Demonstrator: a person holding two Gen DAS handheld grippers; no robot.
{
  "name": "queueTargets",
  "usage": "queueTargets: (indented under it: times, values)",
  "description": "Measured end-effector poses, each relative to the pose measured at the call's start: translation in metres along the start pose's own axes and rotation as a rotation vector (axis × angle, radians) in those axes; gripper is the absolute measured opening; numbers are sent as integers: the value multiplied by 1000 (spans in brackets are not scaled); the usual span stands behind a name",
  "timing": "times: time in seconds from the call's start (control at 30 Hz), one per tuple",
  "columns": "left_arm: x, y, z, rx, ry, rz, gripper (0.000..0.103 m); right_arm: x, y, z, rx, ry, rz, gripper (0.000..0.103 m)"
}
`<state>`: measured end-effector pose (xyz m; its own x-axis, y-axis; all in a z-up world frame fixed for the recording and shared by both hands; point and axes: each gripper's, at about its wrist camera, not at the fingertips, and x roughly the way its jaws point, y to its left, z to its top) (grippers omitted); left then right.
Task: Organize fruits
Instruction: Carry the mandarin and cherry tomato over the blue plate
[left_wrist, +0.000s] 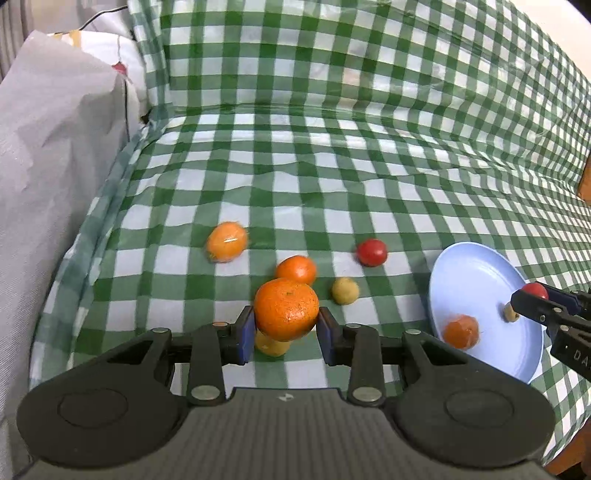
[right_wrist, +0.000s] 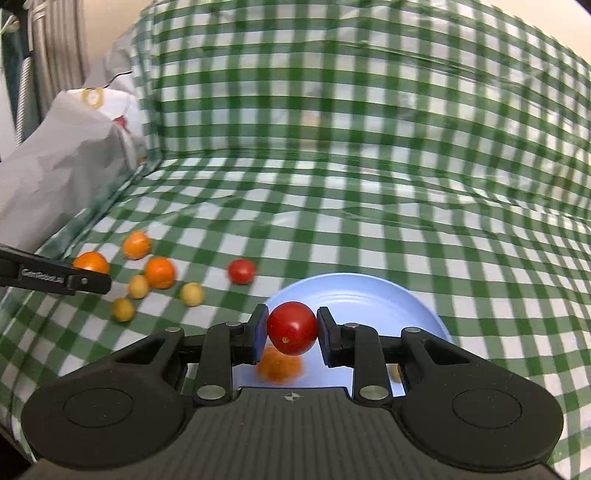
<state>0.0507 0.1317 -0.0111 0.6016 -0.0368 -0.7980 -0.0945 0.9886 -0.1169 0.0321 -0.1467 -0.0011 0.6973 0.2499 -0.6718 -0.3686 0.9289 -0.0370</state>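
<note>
My left gripper (left_wrist: 286, 328) is shut on a large orange mandarin (left_wrist: 286, 308) and holds it above the checked cloth; a small yellow fruit (left_wrist: 271, 345) lies under it. My right gripper (right_wrist: 291, 330) is shut on a red tomato (right_wrist: 291, 328) over the blue plate (right_wrist: 354, 291). An orange fruit (right_wrist: 279, 365) and a small yellow fruit (right_wrist: 395, 373) lie on the plate. In the left wrist view the plate (left_wrist: 476, 273) is at the right, with the right gripper (left_wrist: 532, 301) over it. Loose on the cloth lie two mandarins (left_wrist: 226, 242) (left_wrist: 296, 269), a red tomato (left_wrist: 372, 252) and a yellow fruit (left_wrist: 345, 290).
The green and white checked cloth (left_wrist: 332, 166) covers the table and rises up behind it. A grey paper bag (left_wrist: 55, 129) stands at the left edge. A brown wooden edge (left_wrist: 584, 181) shows at the far right.
</note>
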Motion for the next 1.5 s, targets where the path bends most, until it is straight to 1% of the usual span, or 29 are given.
queueTargets:
  times: [0.03,0.27,0.3,0.5,0.6,0.77,0.9,1.07,1.2,1.4,1.5]
  values:
    - [1,-2,1,3,-3,-2,39,1,-3,0,3,2,12,30]
    - [4,-14,4,7,-33,-29,39,1,-28,-2,45,-11,-34,30]
    - [4,-16,5,10,-38,-34,39,0,-31,-2,52,-10,-54,30]
    - [1,-28,6,39,-71,-60,39,-4,-51,-2,118,-33,-106,30]
    - [1,-32,6,48,-84,-73,39,-6,-61,-3,161,-37,-118,30]
    - [0,-39,6,64,-97,-96,39,-6,-70,-5,188,-37,-136,30]
    - [0,-49,5,88,-104,-119,39,-7,-75,-6,192,-34,-142,30]
    - [1,-62,2,138,-113,-124,39,-6,-80,-8,195,-24,-142,30]
    - [4,-70,1,148,-114,-134,39,-7,-83,-9,190,-22,-150,30]
    - [7,-87,0,175,-117,-151,39,-8,-81,-13,155,-12,-138,30]
    - [8,-95,-2,197,-125,-161,39,-8,-81,-14,138,-5,-114,30]
